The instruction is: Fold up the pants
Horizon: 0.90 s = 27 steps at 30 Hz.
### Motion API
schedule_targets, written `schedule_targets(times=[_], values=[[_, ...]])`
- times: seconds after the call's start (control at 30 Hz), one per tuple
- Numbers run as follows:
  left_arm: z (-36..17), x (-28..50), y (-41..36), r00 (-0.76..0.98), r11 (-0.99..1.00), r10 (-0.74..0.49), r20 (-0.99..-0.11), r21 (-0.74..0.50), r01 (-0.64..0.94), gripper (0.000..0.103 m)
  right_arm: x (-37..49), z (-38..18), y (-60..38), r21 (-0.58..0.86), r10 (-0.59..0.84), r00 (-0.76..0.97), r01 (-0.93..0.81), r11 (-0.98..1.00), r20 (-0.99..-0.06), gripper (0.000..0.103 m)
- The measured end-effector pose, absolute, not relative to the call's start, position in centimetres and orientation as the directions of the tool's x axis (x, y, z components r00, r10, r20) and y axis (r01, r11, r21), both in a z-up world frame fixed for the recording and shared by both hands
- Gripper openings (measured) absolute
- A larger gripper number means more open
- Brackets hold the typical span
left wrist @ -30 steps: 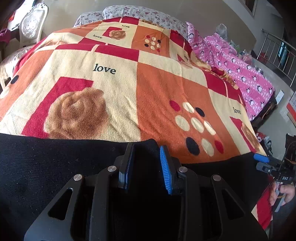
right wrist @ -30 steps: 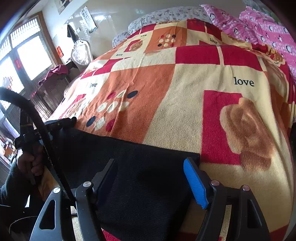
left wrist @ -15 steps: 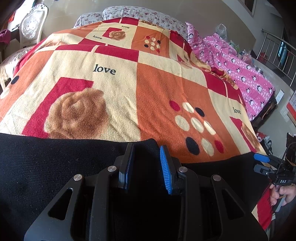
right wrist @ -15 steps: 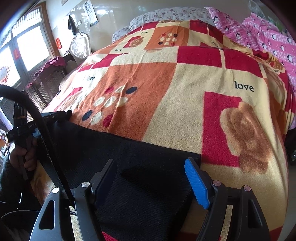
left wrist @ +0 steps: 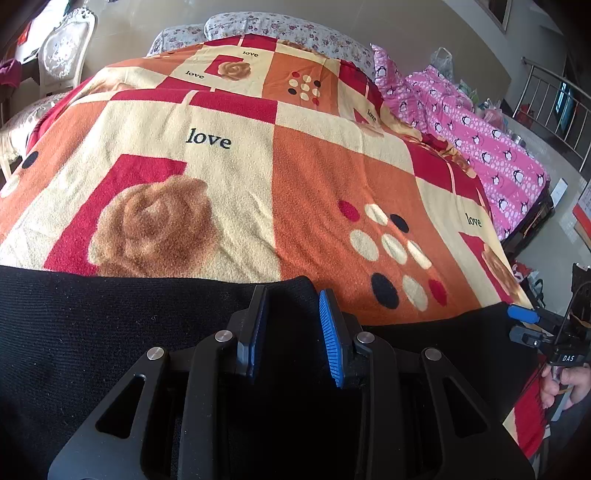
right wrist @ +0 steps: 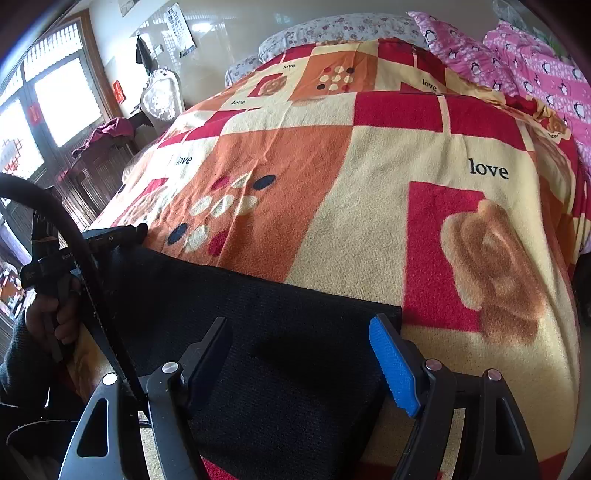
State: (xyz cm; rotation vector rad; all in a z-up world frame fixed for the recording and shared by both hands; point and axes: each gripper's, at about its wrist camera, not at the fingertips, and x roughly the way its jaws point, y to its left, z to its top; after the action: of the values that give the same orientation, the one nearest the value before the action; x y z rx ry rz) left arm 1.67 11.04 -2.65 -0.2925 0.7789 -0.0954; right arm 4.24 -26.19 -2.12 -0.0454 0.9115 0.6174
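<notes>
Black pants (left wrist: 110,332) lie flat across the near edge of a bed covered with an orange, red and cream blanket (left wrist: 277,166). My left gripper (left wrist: 291,325) hovers over the pants near their far edge, its jaws partly open with dark fabric between them. My right gripper (right wrist: 299,350) is wide open over one end of the pants (right wrist: 288,369), near their corner. The right gripper also shows at the far right of the left wrist view (left wrist: 524,325), and the left gripper at the left of the right wrist view (right wrist: 110,236).
A pink penguin-print quilt (left wrist: 480,140) lies along the right side of the bed. Floral pillows (left wrist: 277,26) sit at the head. A white chair (left wrist: 62,55) stands at the back left, a metal railing (left wrist: 554,92) at the right. Windows (right wrist: 66,99) are on the left.
The right wrist view has shifted slightly, showing more of the bed's far side. The left gripper and the pants have barely moved.
</notes>
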Motion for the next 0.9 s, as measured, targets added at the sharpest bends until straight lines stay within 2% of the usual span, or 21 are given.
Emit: schedule_targets(times=[0.13,0.4,0.57,0.9], values=[[-2.6,1.7,11.1,0.709,0.956,-0.192,-0.679,-0.294,-0.023,0.028,4.4,-2.0,-26.0,0.210,0.473,0.445,-0.521,0.827,-0.760,0.076],[-2.7,1.7,11.0,0.709,0.961,-0.180,-0.681,-0.277,-0.022,0.028,4.0,-2.2,-24.2,0.108,0.408,0.440,-0.564,0.819,-0.800,0.088],[-2.8,1.7,10.9,0.710,0.960,-0.181,-0.681,-0.279,-0.022,0.028,3.9,-2.6,-22.6,0.033,0.353,0.415,-0.608,0.793,-0.839,0.103],[-2.8,1.7,11.1,0.711,0.955,-0.195,-0.676,-0.296,-0.019,0.028,3.6,-2.8,-22.5,0.006,0.335,0.427,-0.611,0.792,-0.840,0.103]])
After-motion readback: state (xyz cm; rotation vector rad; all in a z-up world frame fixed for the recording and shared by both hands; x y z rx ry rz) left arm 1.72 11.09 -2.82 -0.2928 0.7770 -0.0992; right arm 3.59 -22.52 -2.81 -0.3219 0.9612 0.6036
